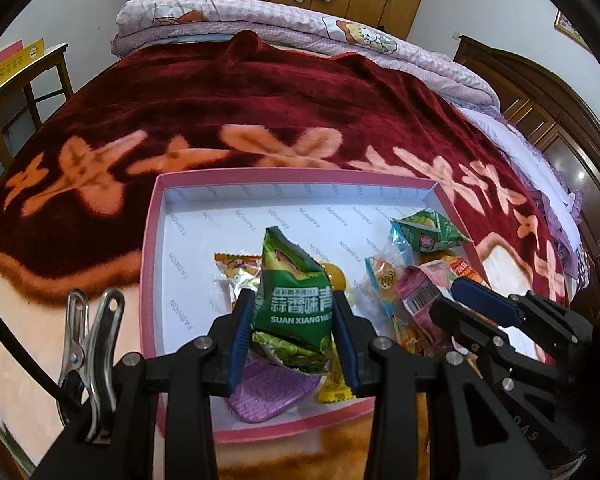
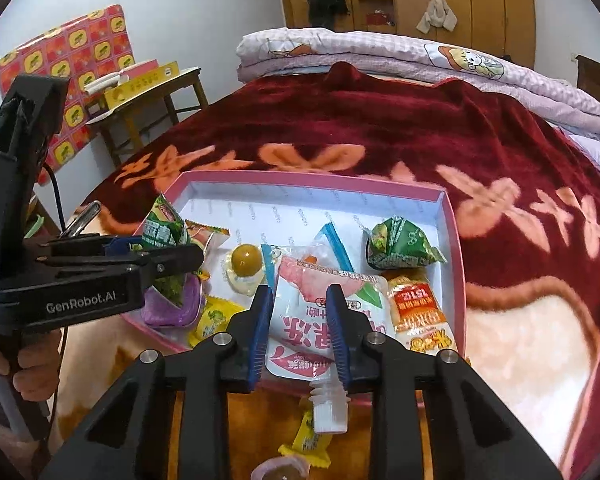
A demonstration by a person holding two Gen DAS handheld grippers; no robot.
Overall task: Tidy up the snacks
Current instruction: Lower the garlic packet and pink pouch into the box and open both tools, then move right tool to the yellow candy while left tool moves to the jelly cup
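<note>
You worked over the pink box (image 2: 456,240) on the red blanket (image 1: 260,100). The white jelly pouch (image 2: 312,320) hung over the box's near edge and could slip outside if released early. Your right gripper (image 2: 300,330) pinched it, jaws narrow. Your left gripper (image 1: 294,328) clamped the green pea packet (image 1: 296,292) above the box's near part.

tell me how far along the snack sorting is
Mostly done, it seems: the pink box already holds several snacks, including a green triangular packet and an orange packet. In hand: the left tongs grip a green pea packet over the box, and the right tongs grip a white jelly pouch. Left: a yellow packet lies outside the box.
</note>
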